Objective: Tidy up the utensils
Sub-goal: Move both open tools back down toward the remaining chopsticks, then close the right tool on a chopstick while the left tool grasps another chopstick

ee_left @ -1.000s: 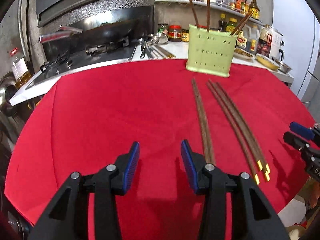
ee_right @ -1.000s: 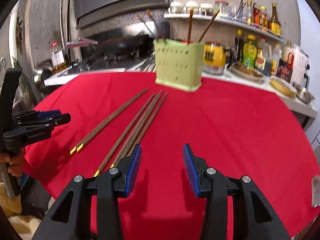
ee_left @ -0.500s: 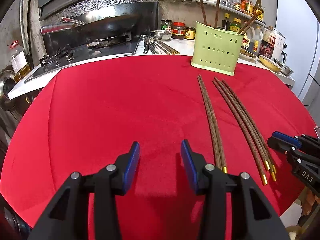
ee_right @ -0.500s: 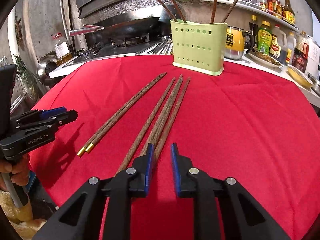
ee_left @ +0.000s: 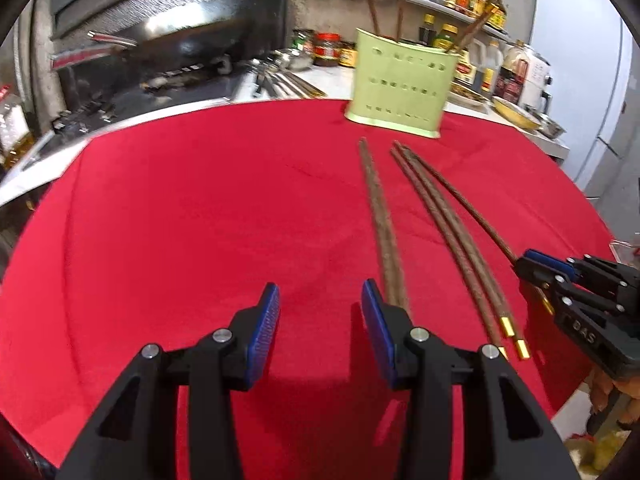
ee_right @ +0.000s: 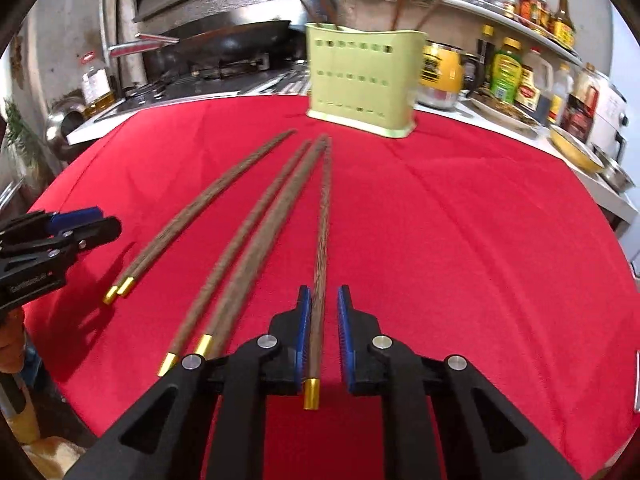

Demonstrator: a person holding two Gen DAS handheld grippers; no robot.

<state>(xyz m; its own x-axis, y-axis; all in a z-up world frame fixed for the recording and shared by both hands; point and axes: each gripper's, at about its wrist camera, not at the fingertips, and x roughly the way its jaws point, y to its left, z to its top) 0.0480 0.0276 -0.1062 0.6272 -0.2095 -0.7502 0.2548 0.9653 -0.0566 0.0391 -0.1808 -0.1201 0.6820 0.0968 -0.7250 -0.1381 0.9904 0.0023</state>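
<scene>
Several long brown chopsticks with gold ends lie on the red tablecloth. A pale green utensil holder stands at the far edge with a few chopsticks in it; it also shows in the right wrist view. My right gripper is partly open around one chopstick, whose gold end lies between the pads; a gap shows on the right side. My left gripper is open and empty, just left of a chopstick pair. The right gripper also shows in the left wrist view.
A stove with a wok stands behind the table on the left. Bottles and jars and a yellow bowl line the counter on the right. The table's near edge drops off just below both grippers.
My right gripper moved forward over the rightmost chopstick and opened a little around its gold end. That chopstick now lies apart from the other two. My left gripper stayed open and shifted slightly.
</scene>
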